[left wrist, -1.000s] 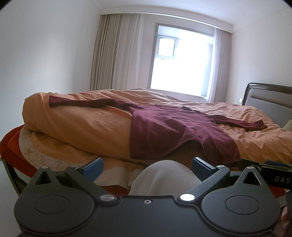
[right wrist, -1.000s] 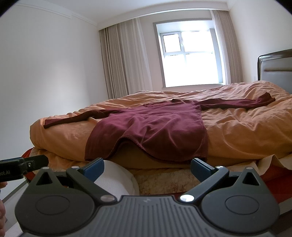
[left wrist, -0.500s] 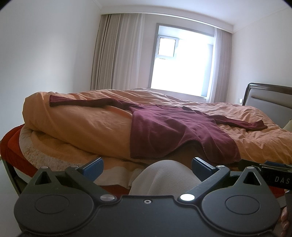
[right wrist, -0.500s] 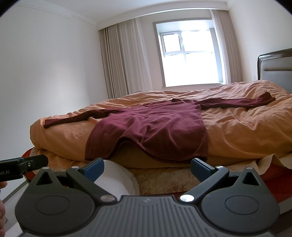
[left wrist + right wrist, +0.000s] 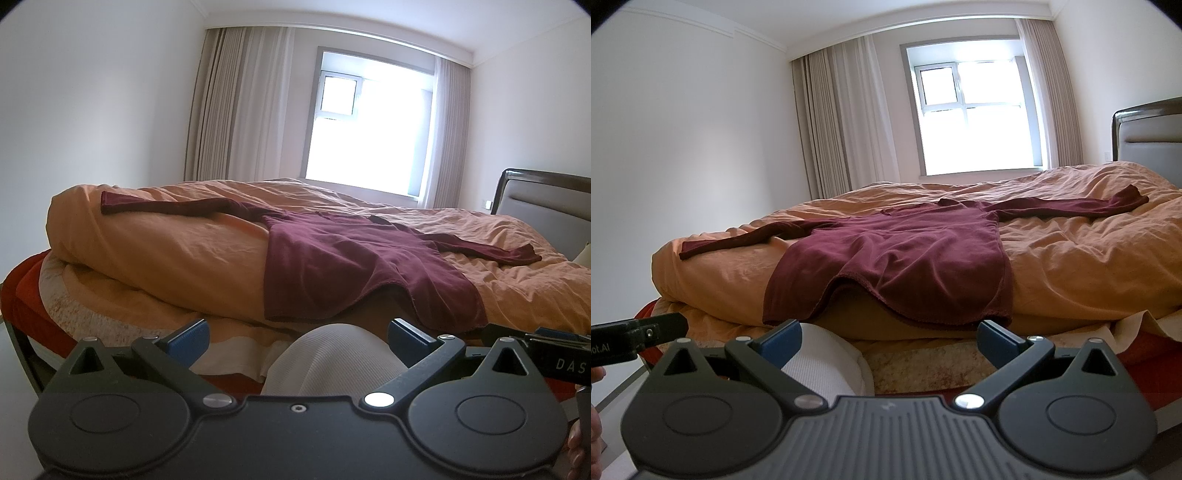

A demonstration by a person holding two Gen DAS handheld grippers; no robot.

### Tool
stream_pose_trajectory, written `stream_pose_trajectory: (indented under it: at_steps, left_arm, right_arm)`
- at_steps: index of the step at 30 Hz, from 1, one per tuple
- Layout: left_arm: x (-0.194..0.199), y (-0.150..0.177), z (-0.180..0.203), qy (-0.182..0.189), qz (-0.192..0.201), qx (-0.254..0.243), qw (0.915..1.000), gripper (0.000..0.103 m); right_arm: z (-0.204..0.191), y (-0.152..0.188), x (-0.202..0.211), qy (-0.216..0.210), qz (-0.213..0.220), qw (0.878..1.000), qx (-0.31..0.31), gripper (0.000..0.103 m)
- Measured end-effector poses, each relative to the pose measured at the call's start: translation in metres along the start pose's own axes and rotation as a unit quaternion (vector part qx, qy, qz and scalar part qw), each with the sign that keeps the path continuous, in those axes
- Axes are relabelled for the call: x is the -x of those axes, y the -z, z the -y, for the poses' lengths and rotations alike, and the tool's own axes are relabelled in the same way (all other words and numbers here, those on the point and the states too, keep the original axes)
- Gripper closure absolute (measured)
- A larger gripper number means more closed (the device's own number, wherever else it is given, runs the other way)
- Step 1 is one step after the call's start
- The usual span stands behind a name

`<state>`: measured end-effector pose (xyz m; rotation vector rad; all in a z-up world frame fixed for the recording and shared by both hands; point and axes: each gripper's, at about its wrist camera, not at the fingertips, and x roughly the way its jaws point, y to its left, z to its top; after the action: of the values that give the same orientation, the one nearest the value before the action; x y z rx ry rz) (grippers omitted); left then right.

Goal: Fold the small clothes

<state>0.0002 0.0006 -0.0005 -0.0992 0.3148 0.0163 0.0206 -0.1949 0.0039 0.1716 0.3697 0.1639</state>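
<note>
White walls, long beige curtains and a bright window back a bed covered with a rumpled orange duvet, a dark headboard at its far right. Ahead of both grippers and beyond their fingertips, a maroon long-sleeved top lies spread flat on the duvet, both sleeves stretched out to either side, its hem draping over the near edge of the bed just above the fingers. The left gripper hangs low in front of the bed with its blue-padded fingers spread wide and grasping nothing; between them shows a knee in white ribbed cloth. To the right of its fingers, part of the right gripper's black body shows. The right gripper is likewise splayed apart and empty, its fingers framing the bed's edge below the hem, with the white knee just behind the left finger. Neither gripper touches the top. At the far left of the right view, the left gripper's black body pokes in, a bit of hand below it.
</note>
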Motion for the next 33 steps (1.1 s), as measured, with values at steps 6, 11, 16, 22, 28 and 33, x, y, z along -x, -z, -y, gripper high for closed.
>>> stream_pose_trajectory:
  at_steps: [6,11,16,22,28,33]
  left_arm:
    - [-0.005,0.001,-0.004,0.005,-0.006,0.003,1.0,0.001]
    - [-0.01,0.0,-0.005,0.003,-0.014,0.007,0.9999,0.001]
    - [-0.022,-0.007,-0.007,0.005,-0.03,0.015,0.9994,0.001]
    - [-0.04,-0.035,-0.006,-0.003,-0.037,-0.01,0.9993,0.001]
    - [-0.071,-0.072,0.0,-0.007,-0.056,-0.024,0.9981,0.001]
    - [-0.101,-0.099,0.005,-0.002,-0.069,-0.055,0.9961,0.001]
  right_arm:
    - [-0.001,0.001,0.0,0.001,-0.001,1.0,0.0,0.0]
    - [-0.002,0.002,-0.001,0.003,-0.002,1.0,-0.001,0.0]
    - [0.004,-0.004,-0.006,0.008,-0.023,1.0,-0.01,0.0]
    - [0.015,-0.009,-0.009,0.031,-0.031,0.999,-0.017,0.0]
    - [0.031,-0.018,-0.017,0.056,-0.031,0.998,-0.008,0.0]
    - [0.049,-0.03,-0.029,0.085,-0.031,0.996,-0.001,0.0]
